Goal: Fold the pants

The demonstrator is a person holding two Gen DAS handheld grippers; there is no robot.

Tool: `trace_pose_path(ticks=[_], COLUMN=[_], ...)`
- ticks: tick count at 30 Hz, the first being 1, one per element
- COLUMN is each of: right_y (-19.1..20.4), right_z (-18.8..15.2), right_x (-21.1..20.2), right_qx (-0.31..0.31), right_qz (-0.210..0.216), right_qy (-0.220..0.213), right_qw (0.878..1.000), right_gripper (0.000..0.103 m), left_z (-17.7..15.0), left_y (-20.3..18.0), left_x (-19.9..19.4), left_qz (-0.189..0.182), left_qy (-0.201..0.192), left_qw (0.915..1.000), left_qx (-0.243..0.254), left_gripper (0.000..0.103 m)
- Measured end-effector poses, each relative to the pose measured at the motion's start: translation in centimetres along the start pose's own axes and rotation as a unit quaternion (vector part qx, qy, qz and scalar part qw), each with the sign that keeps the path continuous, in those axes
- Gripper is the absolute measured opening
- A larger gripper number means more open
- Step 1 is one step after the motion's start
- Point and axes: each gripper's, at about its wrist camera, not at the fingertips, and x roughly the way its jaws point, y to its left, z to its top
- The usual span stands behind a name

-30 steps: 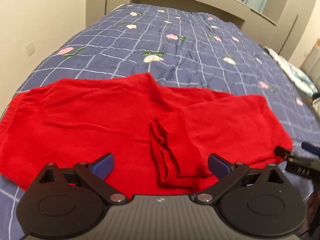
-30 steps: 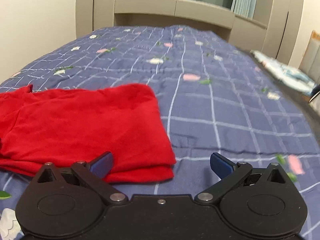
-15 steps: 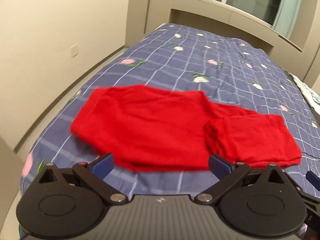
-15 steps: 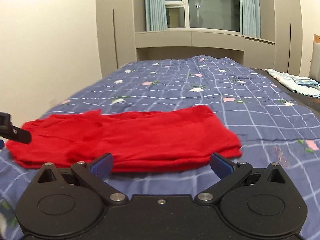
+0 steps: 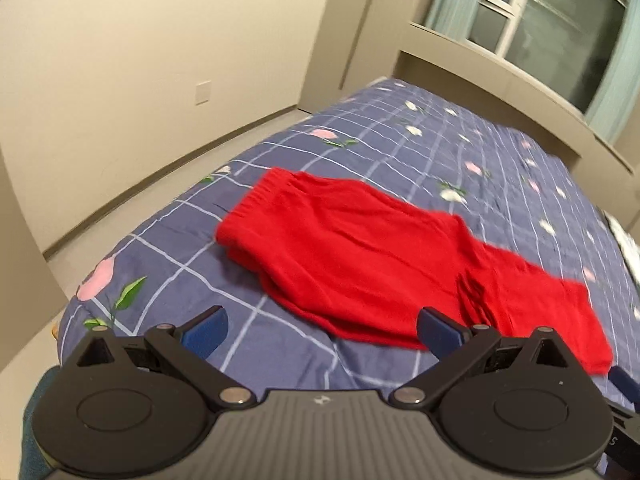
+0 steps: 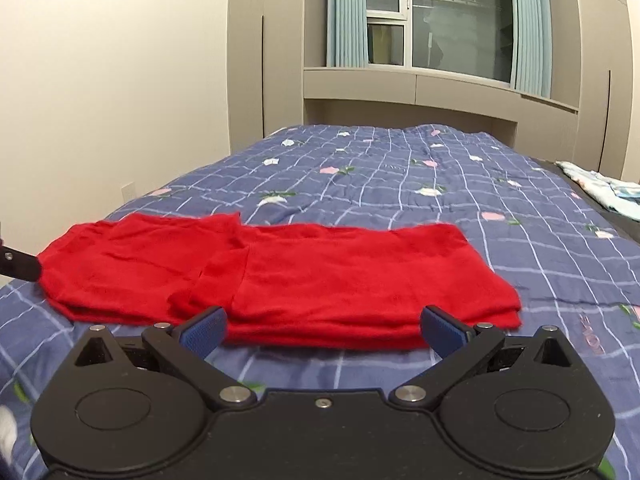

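Broadly, largest to smallest:

Bed (image 6: 400,184): covered by a blue checked quilt with flowers; carries the whole job.

Red pants (image 6: 280,280): lying flat near the foot edge of the bed, toward its left side; already doubled leg on leg, with a layer folded over the middle. Waistband end (image 5: 256,200) toward the left edge of the bed, leg end (image 6: 472,280) toward the middle.

Step in hand, as a judgement: choosing the next grab, probably for one more fold lengthwise. Best done by pinching all layers at the two near corners, lifting evenly, and laying one end squarely onto the other so the edges line up. Soft knit, so likely to sag and slip if only the top layer is caught.

Left gripper (image 5: 320,324): raised above the near left corner of the bed, looking down and across at the pants; jaws spread wide, nothing between them.

Right gripper (image 6: 322,326): low and level, just short of the near long edge of the pants, facing the window; jaws spread wide, empty.

Light cloth (image 6: 600,190): at the far right edge of the bed, well apart.
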Motion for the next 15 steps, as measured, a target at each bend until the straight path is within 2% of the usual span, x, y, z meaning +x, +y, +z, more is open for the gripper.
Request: trace_pose_path(ticks=[6, 8, 12, 15], right_y=[0.2, 0.3, 0.9, 1.4], right_z=[1.5, 1.9, 2.0, 1.5], right_x=[3.0, 4.1, 6.2, 7.6], right_qx=[-0.013, -0.016, -0.032, -0.043], right_qz=[0.002, 0.005, 0.008, 0.011], right_qy=[-0.007, -0.006, 0.005, 0.021], right_qw=[1.000, 1.000, 0.999, 0.999], right_gripper=[0.103, 0.103, 0.103, 0.103], left_z=[0.4, 0.3, -0.2, -0.5], left_y=[0.6, 0.3, -0.7, -0.9], left_x=[2.4, 3.2, 4.8, 5.9], left_qz=[-0.019, -0.021, 0.001, 0.009], left_qy=[0.004, 0.002, 0.002, 0.010], left_qw=[0.9982, 0.9984, 0.9998, 0.9997], left_qx=[-0.057, -0.054, -0.020, -0.018], left_gripper=[0.103, 0.103, 0.103, 0.103])
